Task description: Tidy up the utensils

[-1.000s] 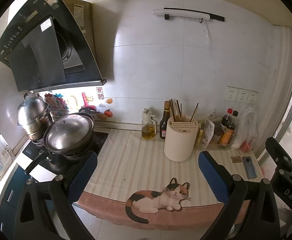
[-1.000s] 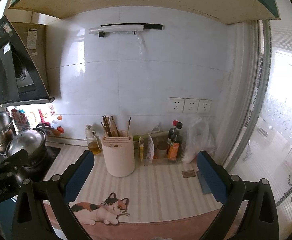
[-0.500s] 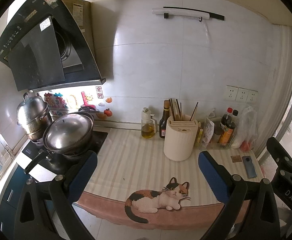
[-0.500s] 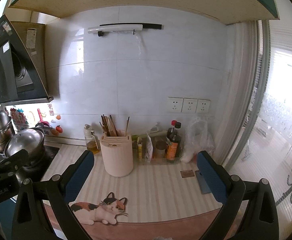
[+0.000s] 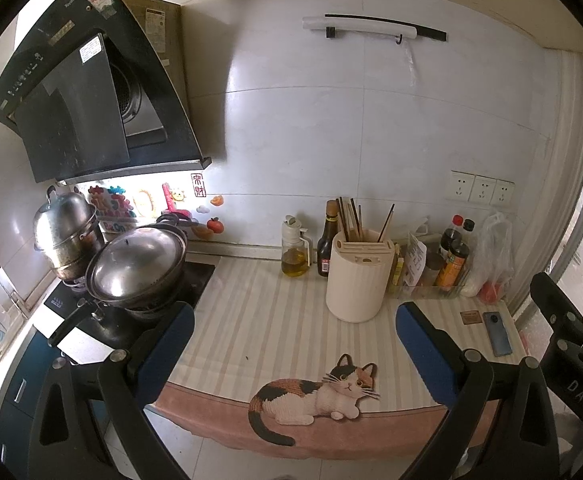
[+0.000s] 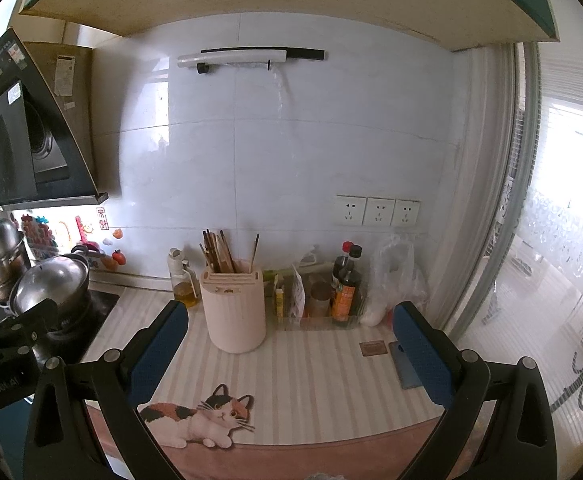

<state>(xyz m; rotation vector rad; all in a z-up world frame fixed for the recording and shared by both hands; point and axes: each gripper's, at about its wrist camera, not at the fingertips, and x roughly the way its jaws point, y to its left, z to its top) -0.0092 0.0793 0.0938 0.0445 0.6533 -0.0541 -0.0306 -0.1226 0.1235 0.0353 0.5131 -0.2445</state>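
Both held back from the striped counter [image 5: 251,320], blue-padded left tool [image 5: 291,344] and right tool [image 6: 291,344] spread wide and empty, likely for approach. Straight ahead of each, one cream cylindrical plastic utensil holder [image 5: 357,280] upright, keeping thin brown chopsticks [image 6: 217,254] standing; roughly eight, exact count unclear. Right of right tool, three wall sockets [image 6: 377,212].

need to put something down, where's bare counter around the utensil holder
Free: the striped mat between the stove and utensil holder, down to the cat print. A smaller patch lies between holder and phone. Crowded: the back right corner, with bottles and a bag.
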